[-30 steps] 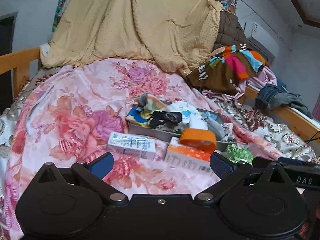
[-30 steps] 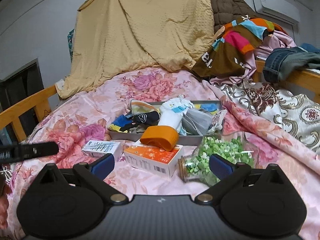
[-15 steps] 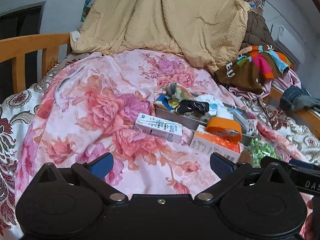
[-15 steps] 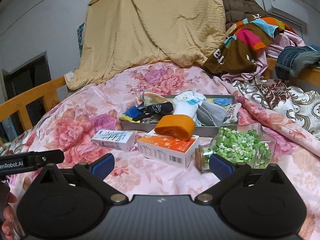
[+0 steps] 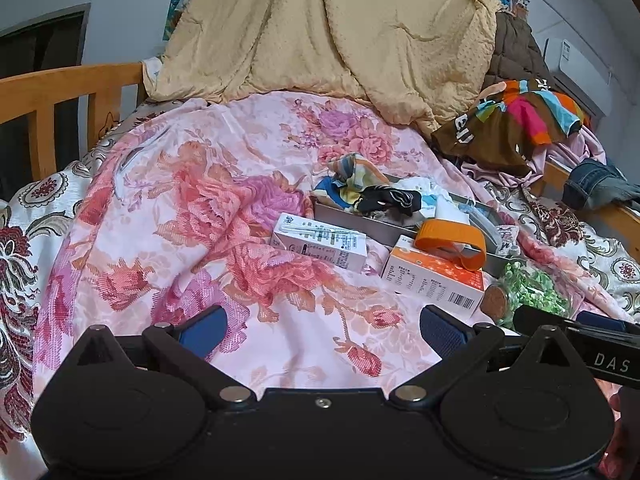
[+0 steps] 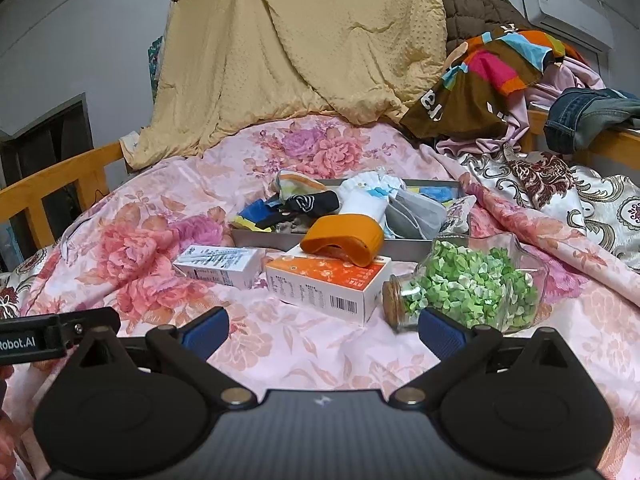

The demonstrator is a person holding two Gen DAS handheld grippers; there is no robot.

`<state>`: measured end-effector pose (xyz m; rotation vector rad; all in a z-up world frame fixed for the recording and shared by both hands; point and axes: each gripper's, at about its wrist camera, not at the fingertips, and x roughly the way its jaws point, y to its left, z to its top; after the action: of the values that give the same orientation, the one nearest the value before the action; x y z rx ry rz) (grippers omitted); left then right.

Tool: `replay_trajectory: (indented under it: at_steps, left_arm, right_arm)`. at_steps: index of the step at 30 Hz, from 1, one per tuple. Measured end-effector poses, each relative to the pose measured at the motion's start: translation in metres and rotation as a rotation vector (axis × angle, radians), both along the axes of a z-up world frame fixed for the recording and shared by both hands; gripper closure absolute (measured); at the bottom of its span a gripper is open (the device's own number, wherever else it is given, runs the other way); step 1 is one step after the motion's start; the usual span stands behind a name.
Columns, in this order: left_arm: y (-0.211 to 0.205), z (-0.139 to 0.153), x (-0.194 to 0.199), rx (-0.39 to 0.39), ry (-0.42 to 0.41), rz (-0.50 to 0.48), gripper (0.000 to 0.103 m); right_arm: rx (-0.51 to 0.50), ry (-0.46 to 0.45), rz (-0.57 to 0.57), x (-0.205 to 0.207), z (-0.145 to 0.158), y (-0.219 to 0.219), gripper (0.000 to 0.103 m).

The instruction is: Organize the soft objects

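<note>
A grey tray (image 6: 260,235) (image 5: 352,219) on the floral bedspread holds several soft items: socks, a black cloth (image 6: 314,202), a white sock (image 6: 362,200), a grey mask (image 6: 416,212). An orange band (image 6: 340,238) (image 5: 452,240) lies on an orange-white box (image 6: 328,280) (image 5: 432,280). A white box (image 6: 218,266) (image 5: 320,242) lies left of it. A glass jar of green bits (image 6: 468,284) lies on its side at right. My left gripper (image 5: 322,330) and right gripper (image 6: 322,330) are both open and empty, low over the bedspread, short of the boxes.
A yellow blanket (image 6: 300,48) hangs behind. Piled clothes (image 6: 500,72) and jeans (image 6: 592,116) lie at back right. A wooden bed rail (image 5: 60,92) runs along the left. The left gripper's body (image 6: 52,338) shows at the right view's left edge.
Both grippers have pulled back and swung slightly left, so the tray and boxes sit farther away and more to the right. Both stay open. Nothing on the bed has moved.
</note>
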<state>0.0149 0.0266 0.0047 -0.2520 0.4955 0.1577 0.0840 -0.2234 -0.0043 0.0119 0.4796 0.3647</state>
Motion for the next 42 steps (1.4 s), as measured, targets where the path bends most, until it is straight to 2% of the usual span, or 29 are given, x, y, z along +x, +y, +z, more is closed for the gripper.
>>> replay_trajectory:
  at_steps: [11,42]
  left_arm:
    - [0.0015,0.0008,-0.001,-0.016,0.006,0.035,0.001]
    - [-0.0024,0.0021,-0.0025,0.011,0.007,0.021,0.001]
  right_arm:
    - [-0.003,0.001,-0.001,-0.0006,-0.001,0.0005,0.0]
    - [-0.004,0.003,0.002,-0.0012,-0.0012,0.0004,0.0]
